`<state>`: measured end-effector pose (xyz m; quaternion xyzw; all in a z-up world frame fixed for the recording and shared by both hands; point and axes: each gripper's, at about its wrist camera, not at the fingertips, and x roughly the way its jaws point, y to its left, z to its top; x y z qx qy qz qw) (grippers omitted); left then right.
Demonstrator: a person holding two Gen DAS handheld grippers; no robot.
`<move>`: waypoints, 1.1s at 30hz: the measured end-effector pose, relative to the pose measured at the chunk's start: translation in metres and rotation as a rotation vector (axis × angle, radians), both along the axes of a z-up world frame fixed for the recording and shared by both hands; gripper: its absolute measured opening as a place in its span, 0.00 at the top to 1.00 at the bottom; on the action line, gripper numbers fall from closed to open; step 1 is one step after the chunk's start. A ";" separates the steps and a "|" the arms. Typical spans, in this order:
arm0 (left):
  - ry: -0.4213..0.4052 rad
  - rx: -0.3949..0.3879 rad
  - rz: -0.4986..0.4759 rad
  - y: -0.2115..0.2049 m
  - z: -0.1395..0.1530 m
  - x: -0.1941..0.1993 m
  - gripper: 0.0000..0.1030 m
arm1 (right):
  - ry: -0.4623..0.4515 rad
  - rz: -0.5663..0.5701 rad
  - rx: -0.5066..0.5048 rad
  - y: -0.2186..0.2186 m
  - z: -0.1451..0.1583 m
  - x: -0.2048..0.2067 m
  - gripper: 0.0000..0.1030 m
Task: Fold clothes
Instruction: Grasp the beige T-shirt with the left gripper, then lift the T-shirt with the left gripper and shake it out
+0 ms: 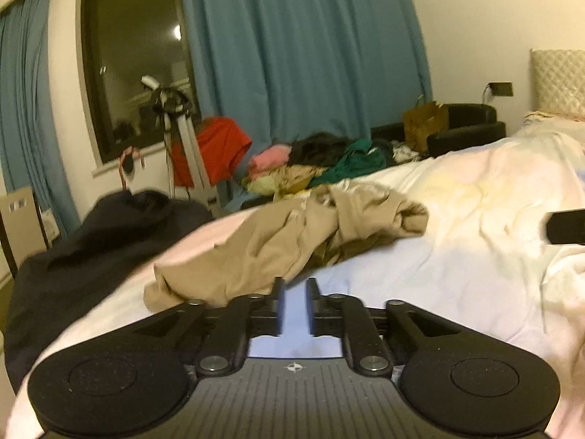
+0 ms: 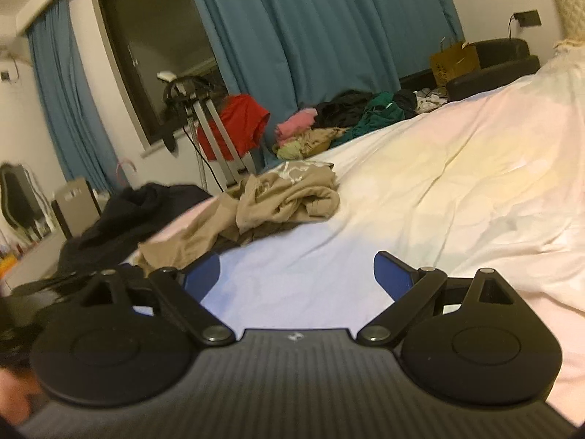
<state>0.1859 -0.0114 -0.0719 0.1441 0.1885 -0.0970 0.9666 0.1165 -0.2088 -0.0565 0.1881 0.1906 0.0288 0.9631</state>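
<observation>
A crumpled tan garment [image 1: 292, 241] lies in a heap on the pale bed sheet [image 1: 457, 237]. It also shows in the right wrist view [image 2: 278, 201], ahead and left. My left gripper [image 1: 295, 305] hovers just short of the garment's near edge, its blue pads a narrow gap apart with nothing between them. My right gripper [image 2: 296, 274] is wide open and empty above the sheet [image 2: 438, 183], with the garment's near corner beside its left finger [image 2: 201, 274]. The tip of the right gripper [image 1: 565, 226] shows at the right edge of the left wrist view.
A black garment [image 1: 95, 248] lies at the bed's left edge. A pile of mixed clothes [image 1: 321, 164] sits beyond the bed. A red cloth on a stand [image 1: 215, 150], blue curtains [image 1: 299, 55], a dark window, a paper bag [image 1: 426, 122] and a black seat [image 1: 468, 128] lie behind.
</observation>
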 end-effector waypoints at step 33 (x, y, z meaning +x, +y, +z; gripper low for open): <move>-0.098 -0.082 -0.031 0.023 0.051 -0.031 0.97 | -0.096 -0.014 -0.052 0.008 -0.017 0.028 0.10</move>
